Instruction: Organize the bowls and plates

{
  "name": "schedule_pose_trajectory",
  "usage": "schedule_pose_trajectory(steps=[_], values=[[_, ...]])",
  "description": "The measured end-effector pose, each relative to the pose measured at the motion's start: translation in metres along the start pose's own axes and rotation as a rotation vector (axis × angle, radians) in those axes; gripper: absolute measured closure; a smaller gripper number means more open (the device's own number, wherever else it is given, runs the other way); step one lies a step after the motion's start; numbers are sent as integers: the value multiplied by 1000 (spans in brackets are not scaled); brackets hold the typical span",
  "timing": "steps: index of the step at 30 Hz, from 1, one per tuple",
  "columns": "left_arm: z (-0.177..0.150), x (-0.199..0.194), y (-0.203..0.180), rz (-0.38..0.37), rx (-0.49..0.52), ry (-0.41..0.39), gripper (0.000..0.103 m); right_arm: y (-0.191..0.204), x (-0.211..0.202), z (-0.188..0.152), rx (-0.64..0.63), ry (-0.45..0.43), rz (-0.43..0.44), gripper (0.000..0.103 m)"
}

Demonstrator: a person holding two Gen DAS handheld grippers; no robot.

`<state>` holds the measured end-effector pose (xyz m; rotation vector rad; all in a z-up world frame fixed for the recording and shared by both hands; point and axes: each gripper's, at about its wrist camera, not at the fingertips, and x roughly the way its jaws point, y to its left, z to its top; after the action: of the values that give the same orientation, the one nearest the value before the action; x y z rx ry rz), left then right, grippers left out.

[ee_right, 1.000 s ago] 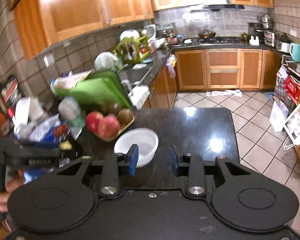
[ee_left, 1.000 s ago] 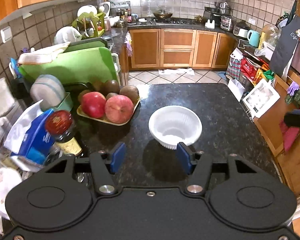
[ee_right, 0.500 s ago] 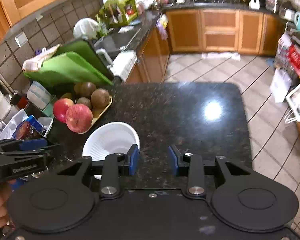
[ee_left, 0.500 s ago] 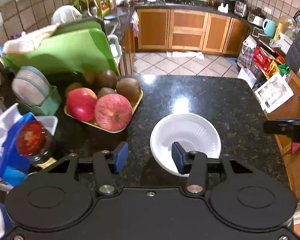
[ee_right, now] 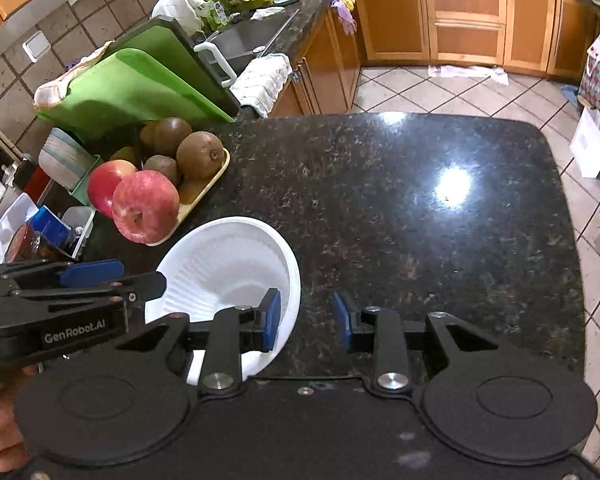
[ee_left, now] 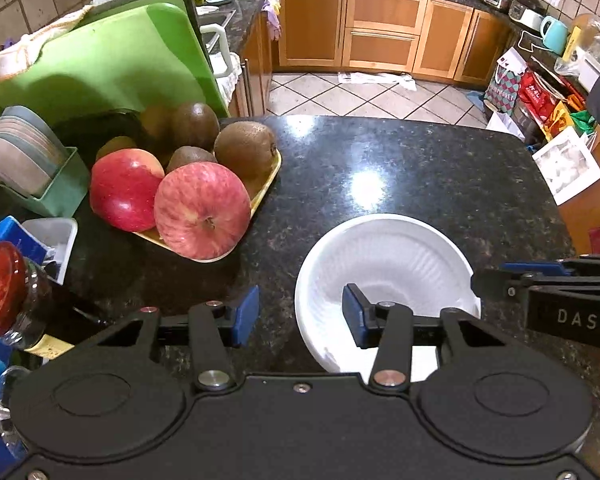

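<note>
A white ribbed bowl (ee_left: pixel 384 268) sits on the black granite counter (ee_left: pixel 400 176); it also shows in the right wrist view (ee_right: pixel 224 264). My left gripper (ee_left: pixel 300 316) is open, its jaws straddling the bowl's left rim, one finger inside, one outside. My right gripper (ee_right: pixel 306 322) is open and straddles the bowl's right rim the same way. Each gripper shows from the side in the other's view, the right one (ee_left: pixel 540 276) and the left one (ee_right: pixel 100 276). A stack of pale plates (ee_left: pixel 20 152) stands on edge in a green holder at the left.
A yellow tray of apples and kiwis (ee_left: pixel 188 184) lies left of the bowl. Green cutting boards (ee_left: pixel 100 60) lean behind it. A red-lidded jar (ee_left: pixel 0 284) and clutter crowd the counter's left edge. The counter (ee_right: pixel 420 208) ends at a drop to the tiled floor.
Both grippers have moved forward and down to the bowl, so each now straddles a rim. The bowl itself has stayed in place.
</note>
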<state>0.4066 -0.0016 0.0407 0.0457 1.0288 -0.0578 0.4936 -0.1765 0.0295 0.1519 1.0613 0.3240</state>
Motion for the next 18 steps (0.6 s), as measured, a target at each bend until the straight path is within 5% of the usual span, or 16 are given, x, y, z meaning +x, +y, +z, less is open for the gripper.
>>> schedule_pose_trajectory(steps=[18], values=[[2, 39, -7, 17, -5, 61, 59, 12, 39, -6, -71, 41, -52, 87]])
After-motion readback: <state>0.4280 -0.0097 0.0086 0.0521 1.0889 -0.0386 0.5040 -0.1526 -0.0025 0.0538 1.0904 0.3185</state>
